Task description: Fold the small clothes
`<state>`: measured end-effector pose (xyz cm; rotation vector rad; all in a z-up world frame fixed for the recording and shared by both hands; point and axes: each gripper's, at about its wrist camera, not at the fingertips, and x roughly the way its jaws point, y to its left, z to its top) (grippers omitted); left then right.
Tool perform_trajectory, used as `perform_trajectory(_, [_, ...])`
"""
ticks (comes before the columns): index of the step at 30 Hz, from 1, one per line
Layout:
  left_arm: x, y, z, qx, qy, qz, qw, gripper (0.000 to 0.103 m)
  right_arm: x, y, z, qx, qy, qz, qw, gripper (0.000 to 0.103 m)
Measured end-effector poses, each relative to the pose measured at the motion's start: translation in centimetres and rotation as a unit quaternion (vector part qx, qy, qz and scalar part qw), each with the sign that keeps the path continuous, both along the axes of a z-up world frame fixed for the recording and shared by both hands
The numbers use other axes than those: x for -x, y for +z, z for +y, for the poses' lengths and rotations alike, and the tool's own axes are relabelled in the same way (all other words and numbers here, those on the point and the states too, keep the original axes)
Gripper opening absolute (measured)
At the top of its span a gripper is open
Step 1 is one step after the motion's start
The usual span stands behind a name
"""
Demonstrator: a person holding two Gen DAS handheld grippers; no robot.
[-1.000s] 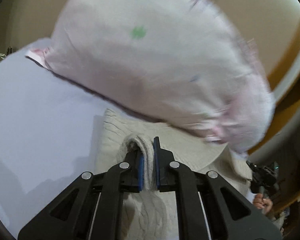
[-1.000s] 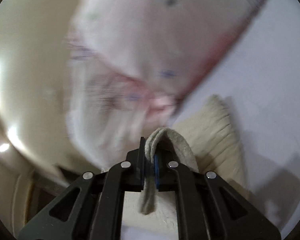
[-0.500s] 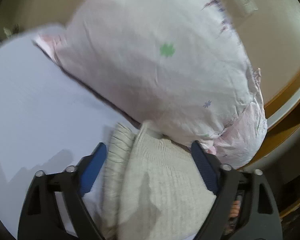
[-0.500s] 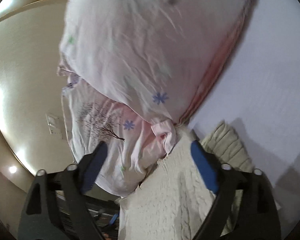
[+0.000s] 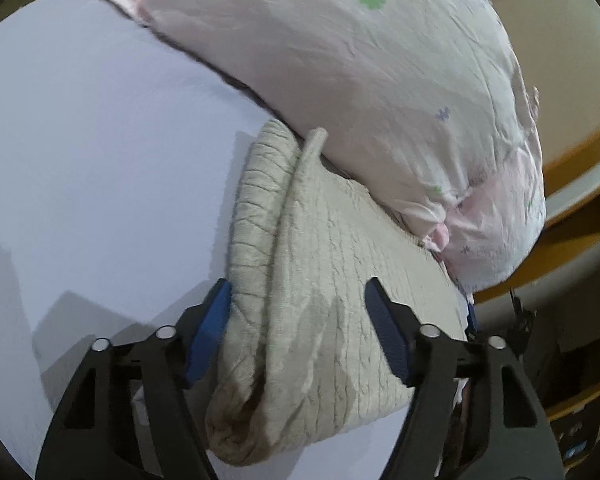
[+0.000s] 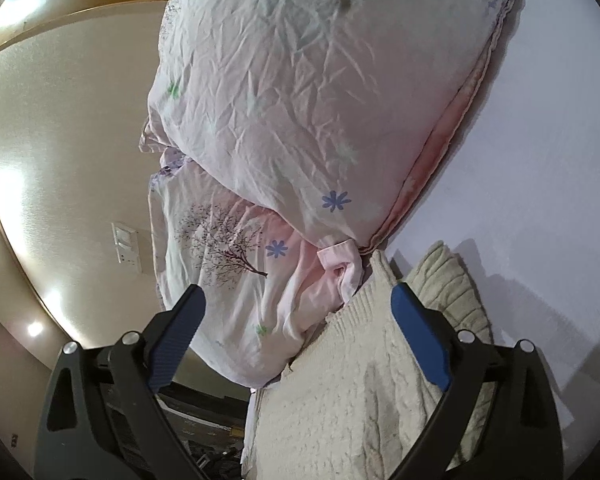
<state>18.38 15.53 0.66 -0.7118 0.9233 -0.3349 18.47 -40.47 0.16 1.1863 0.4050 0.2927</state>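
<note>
The left gripper (image 5: 298, 332) points forward from the bottom of the left wrist view, with its two blue-padded fingers (image 5: 208, 330) spread wide and holding nothing. Between and under them lies the beige knitted garment (image 5: 320, 280), folded into a thick bundle on the pale lilac bed sheet (image 5: 100, 160); the left pad is just beside the rolled left edge of the bundle, and whether it touches the knit I cannot tell. A thin ribbed edge of the garment runs from the lower centre up to the middle of the frame, where the cloth meets the pillow (image 5: 360, 80). The right gripper (image 6: 296, 340) also comes from the bottom of its view with the jaws wide apart and empty. In the right wrist view the same knitted garment (image 6: 360, 400) fills the lower centre and lower right, and its upper corner touches the pillow. The pillow (image 6: 292, 100) is large, pale pink with small blue and green flowers, and it takes the upper centre of both views, lying on the sheet (image 6: 540, 160) directly behind the garment. Under it a second pillow (image 6: 220, 260) with a printed tree shows in the centre left. At the left of the frame there is a beige wall (image 6: 60, 140) with a white switch plate (image 6: 126, 246).
</note>
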Motion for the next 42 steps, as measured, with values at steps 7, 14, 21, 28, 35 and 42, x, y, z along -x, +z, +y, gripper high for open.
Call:
perform_trajectory(7, [0.7, 0.4, -0.1, -0.060, 0.046, 0.006, 0.9971, 0.046, 1.1, 0.9, -1.1, -0.004, 0.001, -0.023, 1.000, 0.096])
perform_trajectory(14, [-2.3, 1.4, -2.9, -0.136, 0.019, -0.013, 0.9904, 0.081, 0.8, 1.0, -0.6, 0.000, 0.024, -0.017, 1.000, 0.096])
perform_trajectory(21, [-2.4, -0.2, -1.1, -0.021, 0.000, 0.027, 0.9994, 0.017, 0.4, 1.2, 0.2, 0.001, 0.043, -0.015, 0.999, 0.096])
perform_trajectory(28, [-1.5, 5.9, -5.6, 0.078, -0.056, -0.059, 0.9936, 0.013, 1.0, 2.3, 0.0, 0.013, 0.030, -0.031, 0.999, 0.096])
perform_trajectory(35, [-4.1, 9.1, -25.0, 0.190, -0.199, -0.105, 0.9556, 0.013, 2.2, 4.0, -1.6, 0.075, -0.013, -0.027, 0.997, 0.096])
perform_trajectory(42, [-6.7, 2.5, -35.1, 0.254, -0.273, 0.032, 0.9272, 0.020, 2.9, 4.4, -4.1, 0.121, -0.022, 0.017, 0.992, 0.096])
